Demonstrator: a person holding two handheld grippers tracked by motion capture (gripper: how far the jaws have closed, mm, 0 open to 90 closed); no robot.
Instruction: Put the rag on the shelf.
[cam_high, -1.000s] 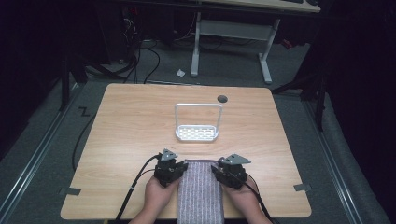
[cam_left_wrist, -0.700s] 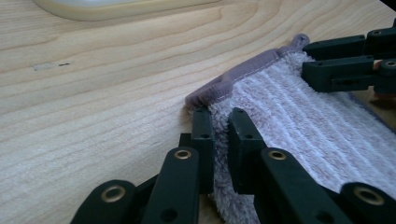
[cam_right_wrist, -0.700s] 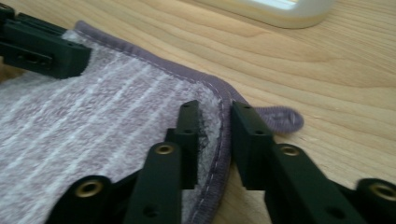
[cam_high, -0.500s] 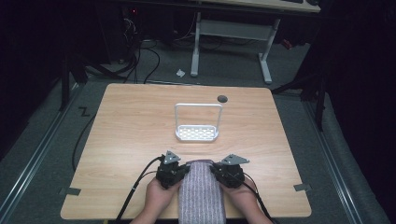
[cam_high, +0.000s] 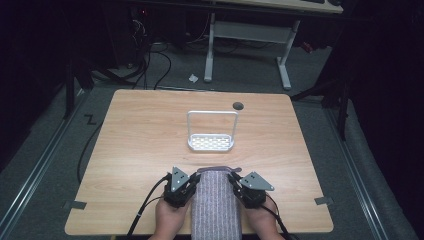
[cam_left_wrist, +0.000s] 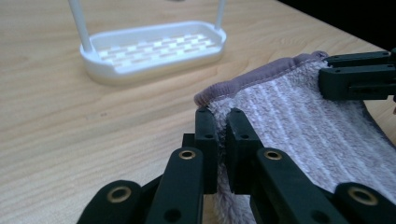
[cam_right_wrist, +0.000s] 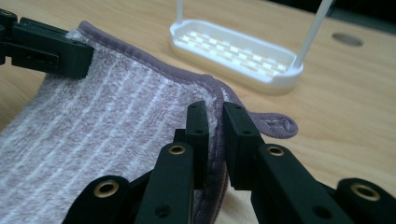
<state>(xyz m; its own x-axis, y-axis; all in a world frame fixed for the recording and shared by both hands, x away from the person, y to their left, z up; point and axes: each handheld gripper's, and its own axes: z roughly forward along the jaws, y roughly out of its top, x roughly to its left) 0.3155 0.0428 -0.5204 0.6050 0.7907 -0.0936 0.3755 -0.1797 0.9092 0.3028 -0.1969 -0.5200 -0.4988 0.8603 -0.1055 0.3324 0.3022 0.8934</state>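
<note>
One wooden table carries a striped purple-grey towel that lies at its near edge between the person's hands and runs off that edge, and a white rack with a tall hoop handle stands well apart from it toward the middle. Both far corners of the towel are pinched: the left gripper has its jaws closed narrow on the left corner, and the right gripper is closed the same way on the right corner, just beside the towel's small hanging loop.
</note>
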